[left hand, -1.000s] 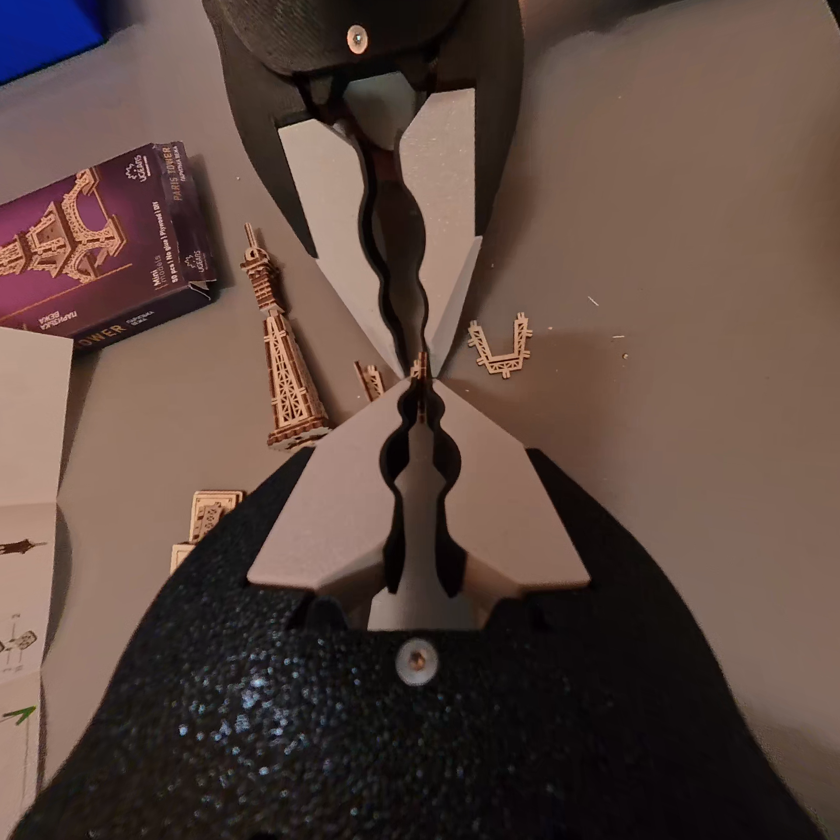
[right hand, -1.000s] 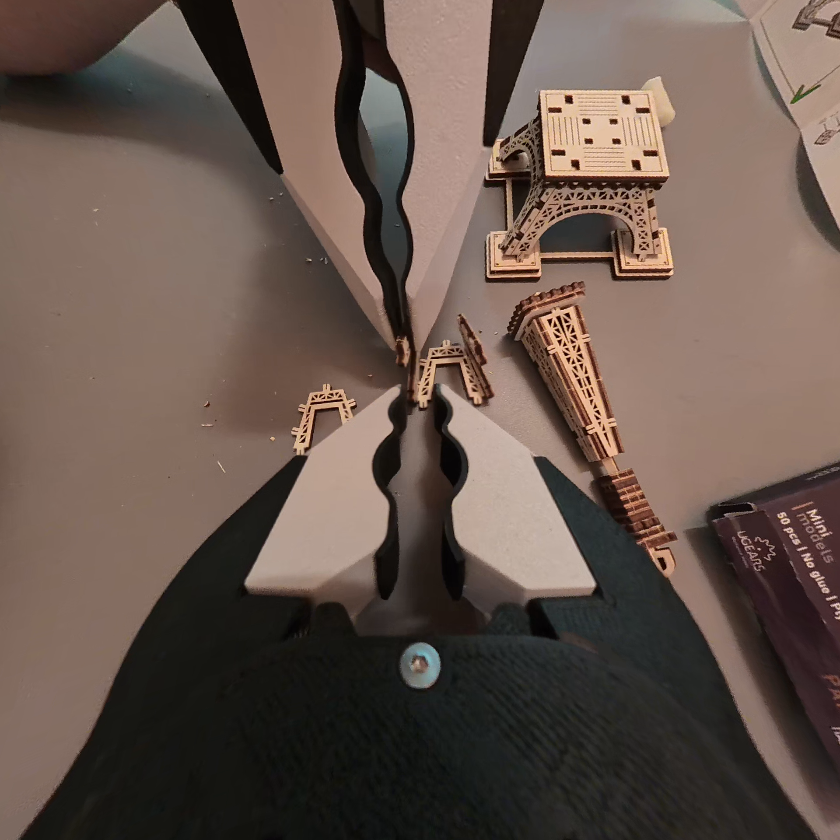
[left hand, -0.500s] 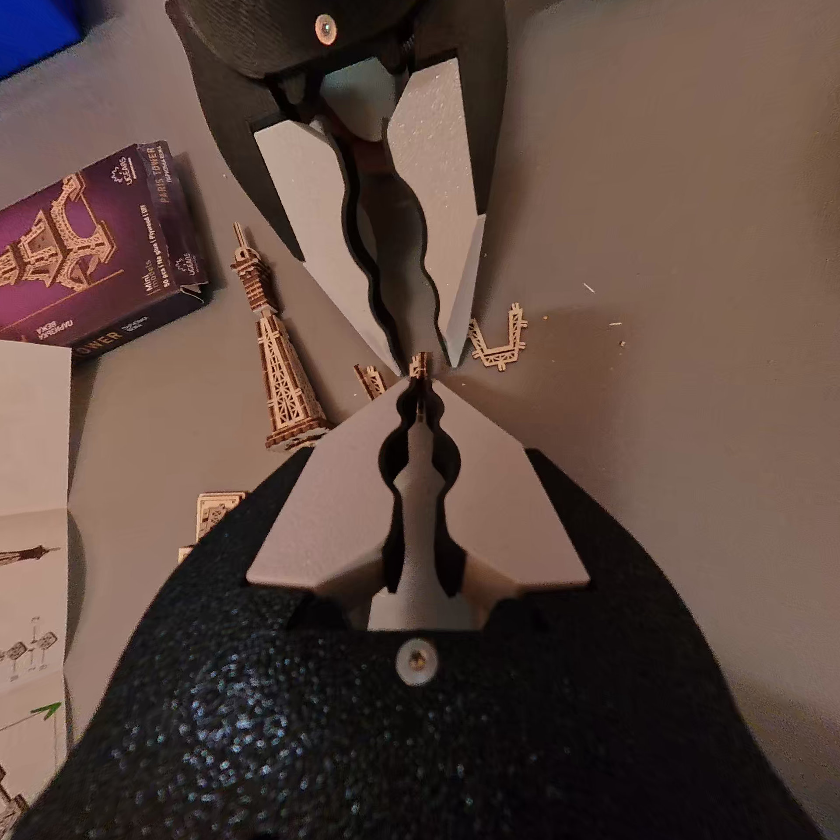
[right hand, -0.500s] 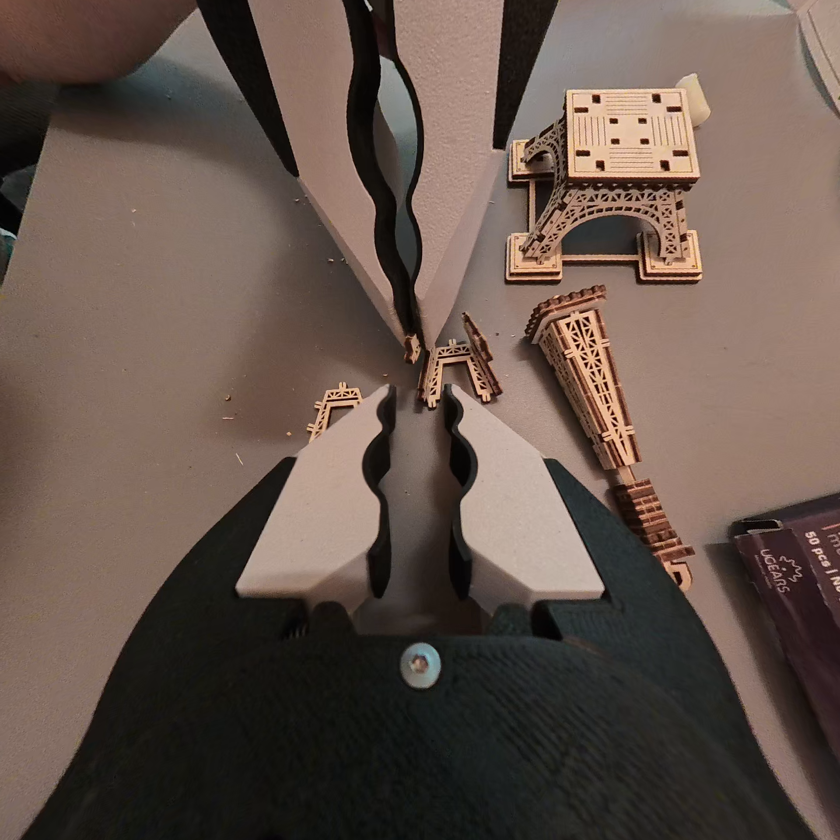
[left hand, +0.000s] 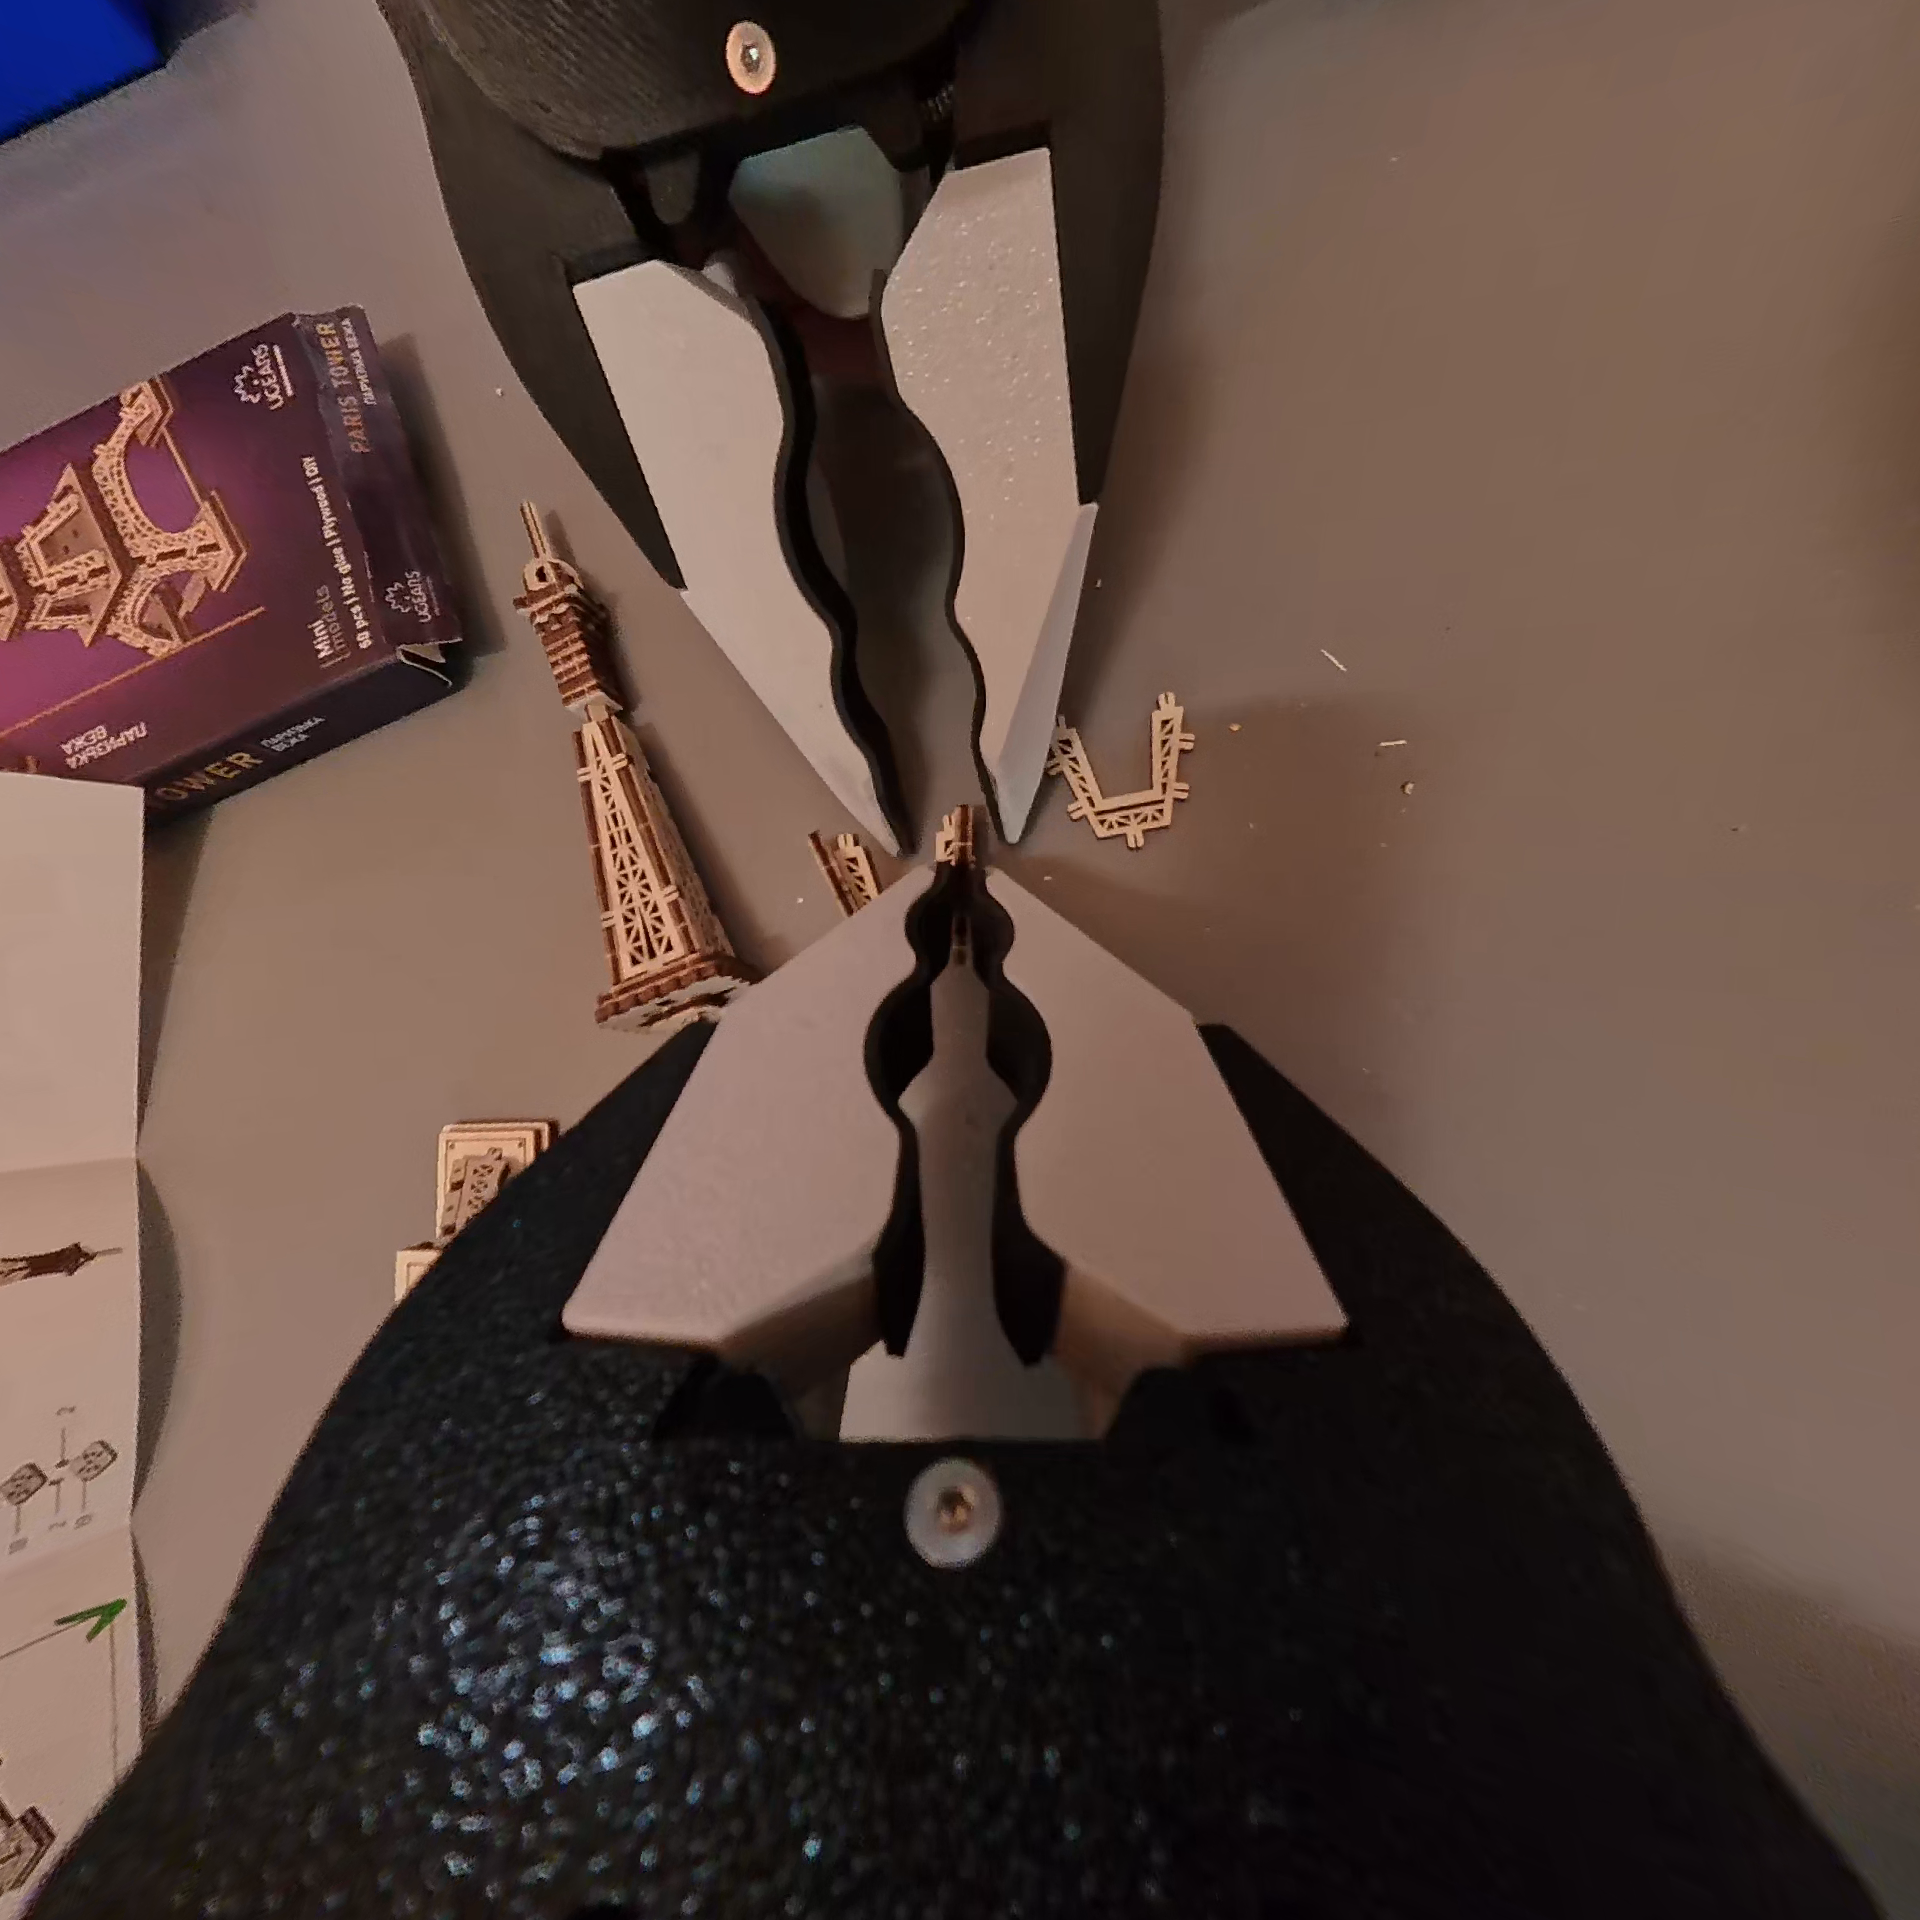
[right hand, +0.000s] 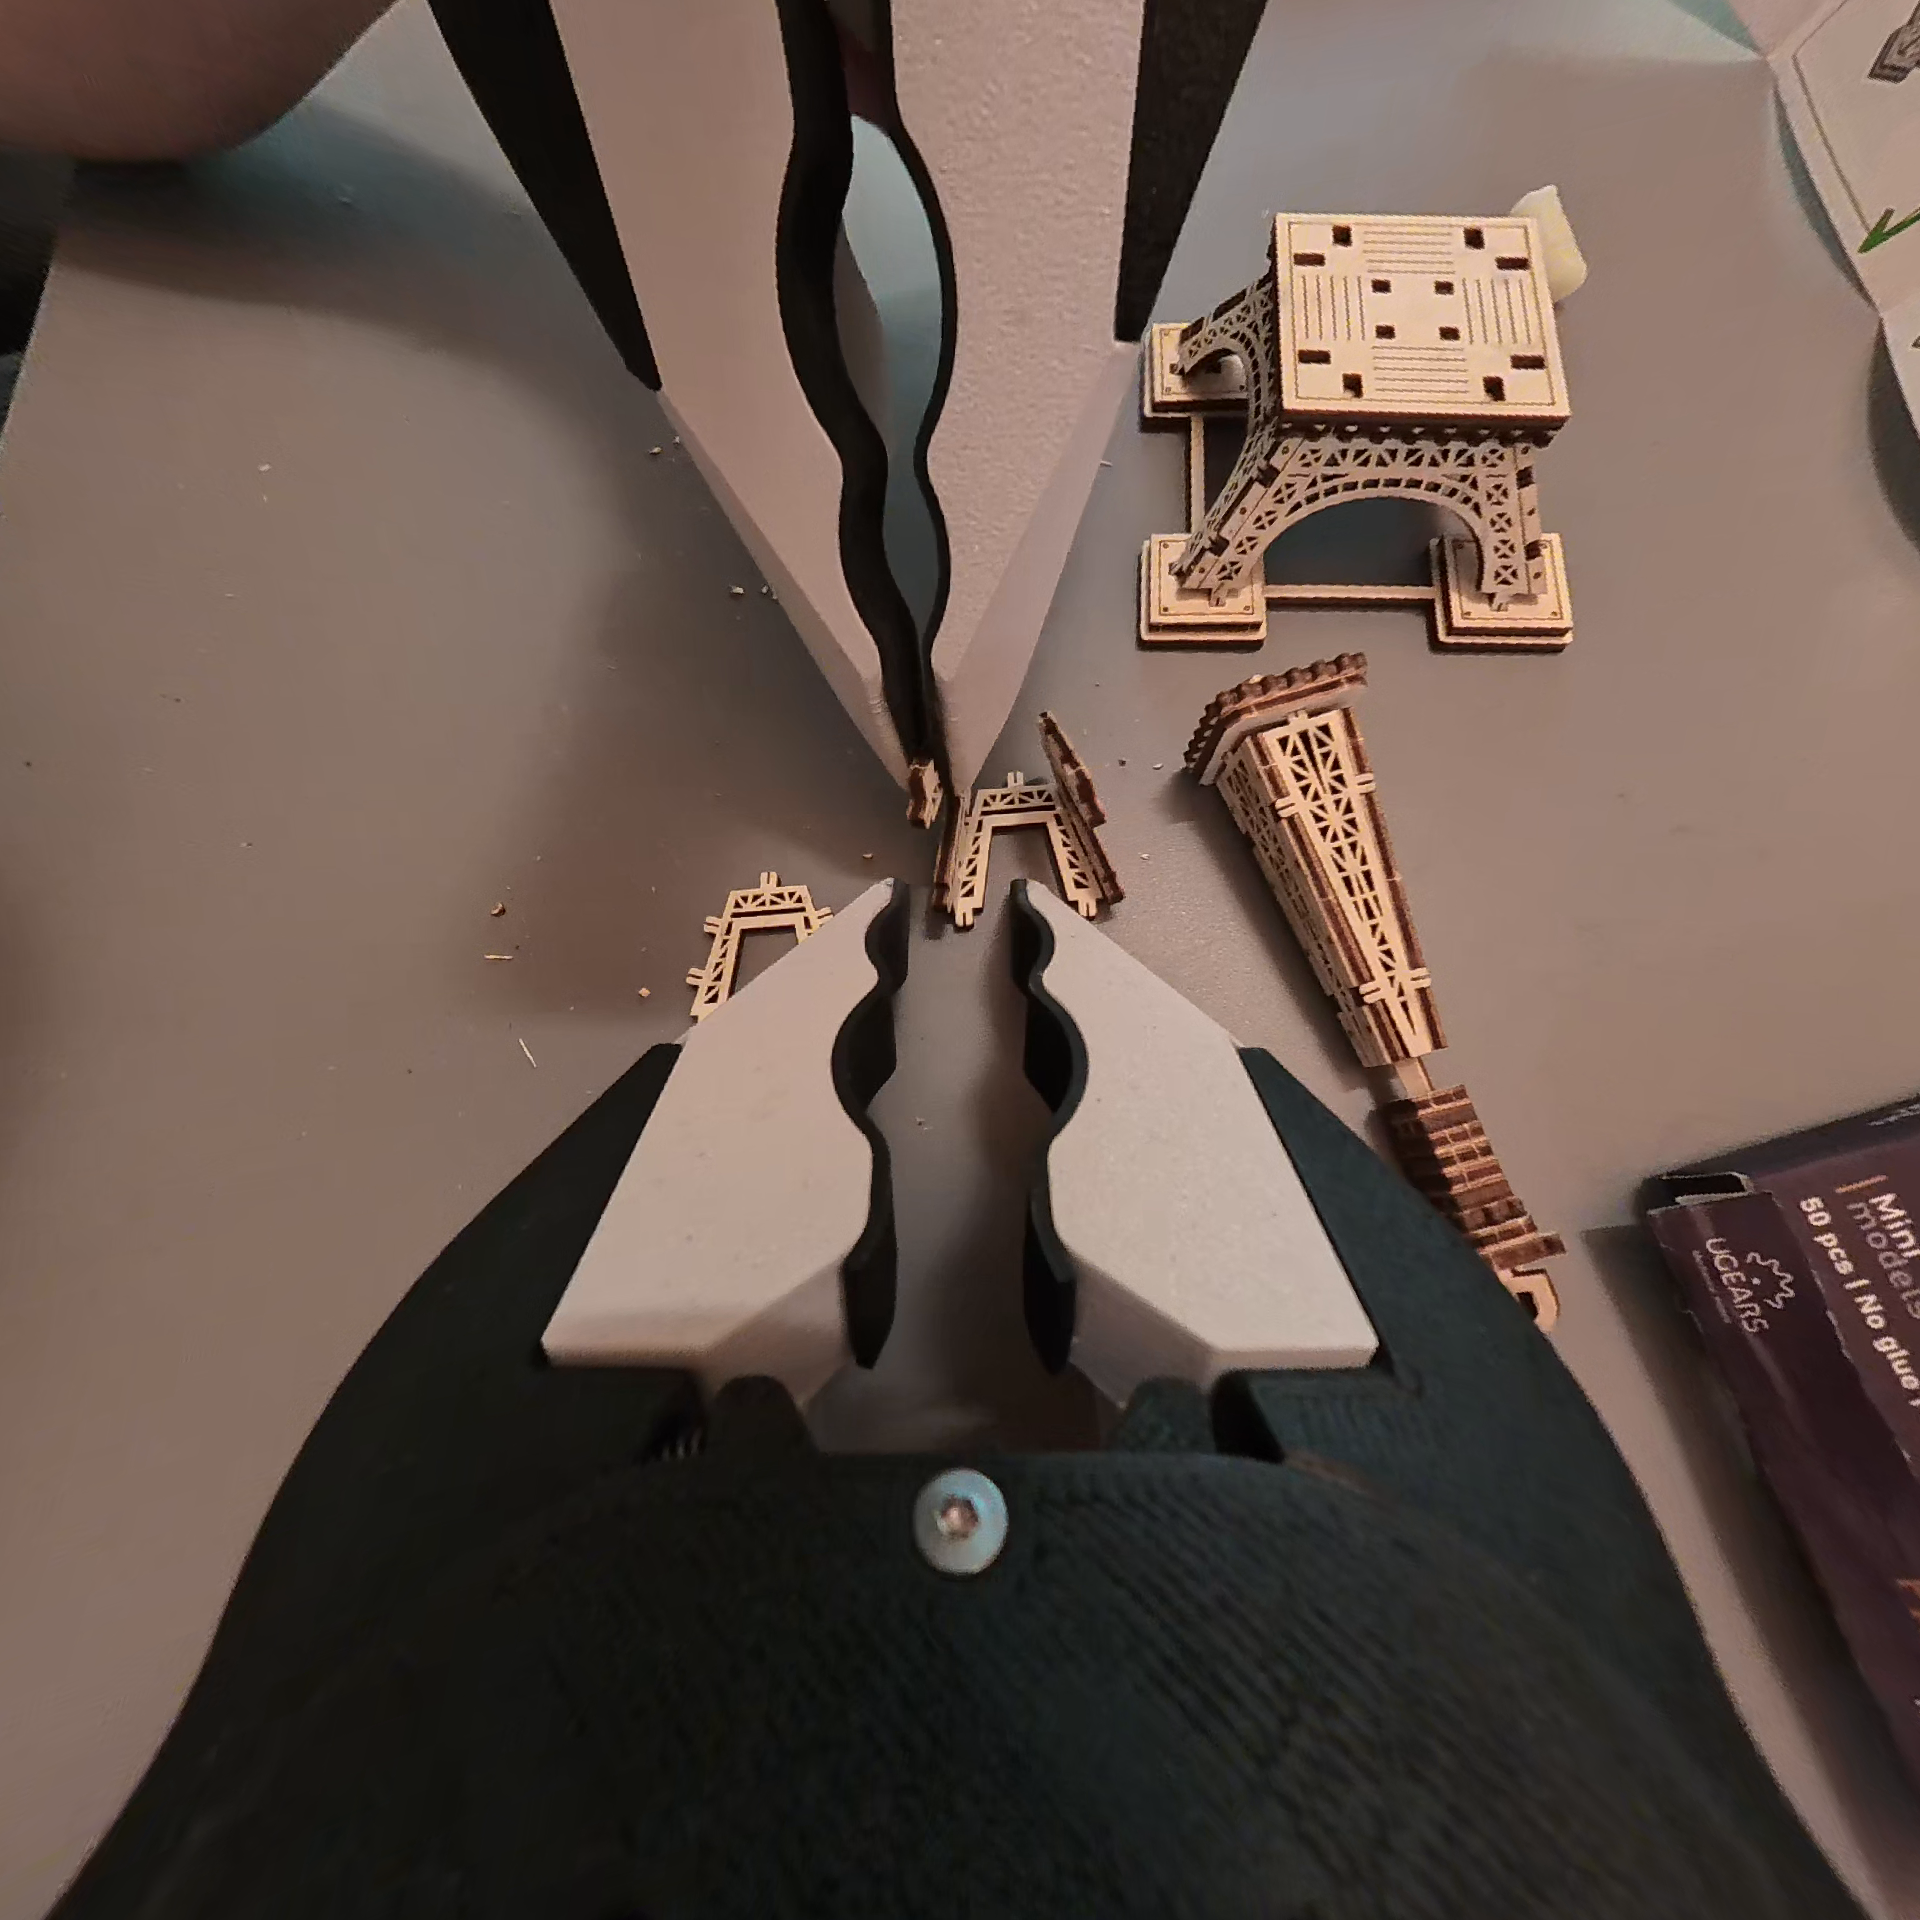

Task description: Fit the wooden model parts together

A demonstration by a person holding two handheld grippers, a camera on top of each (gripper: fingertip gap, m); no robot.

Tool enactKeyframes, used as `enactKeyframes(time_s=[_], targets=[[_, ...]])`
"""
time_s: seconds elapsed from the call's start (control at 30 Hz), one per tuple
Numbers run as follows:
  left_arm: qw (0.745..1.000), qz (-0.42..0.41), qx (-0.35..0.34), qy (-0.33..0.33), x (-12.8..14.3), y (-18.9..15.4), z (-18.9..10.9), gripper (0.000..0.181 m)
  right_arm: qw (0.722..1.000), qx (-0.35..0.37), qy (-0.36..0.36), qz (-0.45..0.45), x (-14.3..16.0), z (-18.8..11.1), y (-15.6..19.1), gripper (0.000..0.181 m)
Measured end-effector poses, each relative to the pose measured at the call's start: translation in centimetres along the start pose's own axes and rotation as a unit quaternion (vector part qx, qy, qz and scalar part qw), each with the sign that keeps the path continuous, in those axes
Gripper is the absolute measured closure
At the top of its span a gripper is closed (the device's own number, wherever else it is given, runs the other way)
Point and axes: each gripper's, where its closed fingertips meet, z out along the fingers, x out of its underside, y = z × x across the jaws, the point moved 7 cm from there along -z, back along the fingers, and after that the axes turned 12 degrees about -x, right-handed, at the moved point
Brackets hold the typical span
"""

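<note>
Fingers (left hand: 940, 904) of your left gripper are pinching a small wooden piece (left hand: 956, 836); right gripper (right hand: 954, 896) is gaping, arch piece (right hand: 1013, 847) lying just ahead.

Purple carton (left hand: 187, 592), lying flat on the grey table (left hand: 1507, 520): white printed lettering, a small logo and a tower picture on its faces. Folded white instruction sheet (left hand: 62, 1247): line diagrams and a green arrow; wording too small to read.
</note>
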Motion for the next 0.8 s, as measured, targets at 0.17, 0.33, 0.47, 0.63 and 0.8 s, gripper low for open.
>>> enactKeyframes(time_s=[0.17, 0.33, 0.47, 0.63, 0.8], targets=[[1.000, -0.004, 0.004, -0.004, 0.0, 0.0, 0.0, 0.180, 1.000, 0.008, 0.002, -0.002, 0.0, 0.0, -0.1, 0.169], [1.000, -0.006, 0.003, -0.004, 0.1, 0.1, 0.1, 0.180, 1.000, 0.005, 0.005, -0.009, 0.0, 0.1, 0.1, 0.174], [1.000, -0.005, -0.001, 0.002, 0.0, 0.0, 0.1, 0.180, 1.000, 0.001, 0.000, -0.018, -0.1, -0.1, 0.3, 0.165], [1.000, -0.012, 0.001, 0.000, 0.1, 0.1, 0.1, 0.180, 0.998, 0.026, -0.042, -0.049, -0.5, -1.0, 0.8, 0.175], [1.000, -0.011, 0.000, 0.000, 0.0, 0.1, 0.1, 0.180, 0.998, 0.033, -0.021, -0.050, -0.3, -0.5, 0.7, 0.178]])
